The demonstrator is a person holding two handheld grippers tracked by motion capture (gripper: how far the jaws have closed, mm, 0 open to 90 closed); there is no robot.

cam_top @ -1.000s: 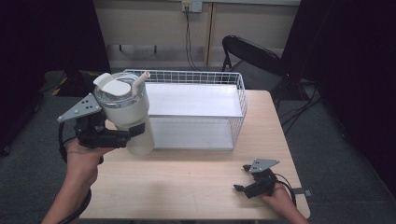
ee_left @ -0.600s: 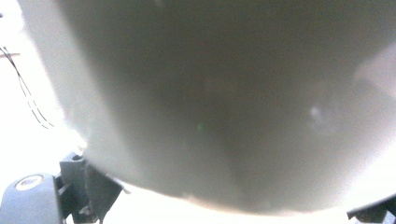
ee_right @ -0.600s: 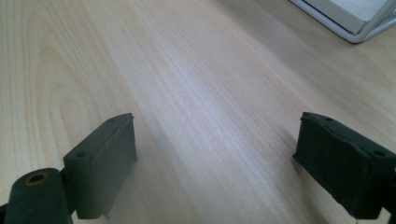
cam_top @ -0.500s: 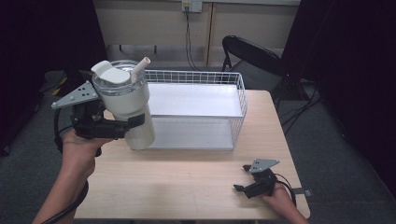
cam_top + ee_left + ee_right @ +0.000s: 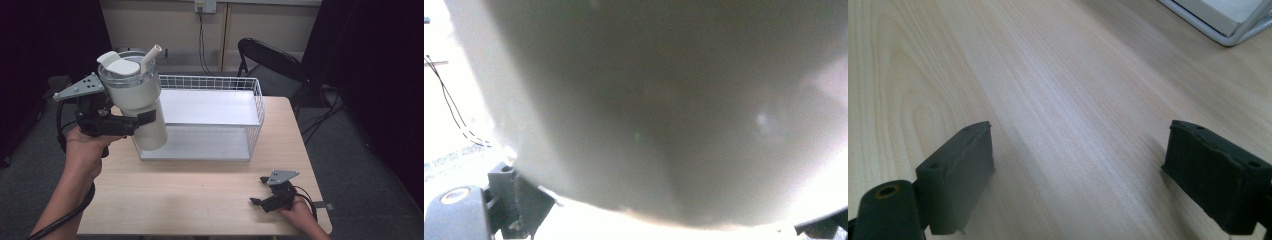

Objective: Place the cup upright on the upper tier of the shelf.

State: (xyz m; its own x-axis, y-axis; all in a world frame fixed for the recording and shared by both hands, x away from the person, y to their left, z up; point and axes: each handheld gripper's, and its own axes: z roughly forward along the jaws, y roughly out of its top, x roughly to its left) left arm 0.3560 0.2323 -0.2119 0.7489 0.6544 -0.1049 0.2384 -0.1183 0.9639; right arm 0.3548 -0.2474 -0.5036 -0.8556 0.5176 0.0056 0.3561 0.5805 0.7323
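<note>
Cream plastic, smooth and matt: a tall tumbler (image 5: 134, 97), tapering toward its base, capped by a clear-rimmed lid (image 5: 122, 67) with a stubby straw (image 5: 150, 51) poking out. In the high view, hangs clear of the pale wood worktop (image 5: 190, 195), at the near left corner of the white wire basket (image 5: 260, 107) and partly in front of it. Leans a little, long axis close to upright, base swung toward the basket. Clamped across the middle by the black fingers (image 5: 148, 117) of the left gripper (image 5: 140, 120), coming in from the left. Basket floor to the right of and beyond the tumbler, so probably a short carry rightward and forward over the thin wire wall, then down; left hand plainly the one for it. Right gripper (image 5: 258, 191) low at the near right edge of the worktop, well apart from tumbler and basket.

In the left gripper view, right up against the lens: the tumbler's curved wall (image 5: 664, 100), blurred and shaded, hard and glossy-looking, with one dark finger (image 5: 519, 200) pressed at its lower left.

In the right gripper view, two blocky rubber-like fingers (image 5: 955, 175) spread wide with nothing between them, just above bare wood grain (image 5: 1073, 100). At the top right, a rounded corner of the basket's base (image 5: 1228, 20).
</note>
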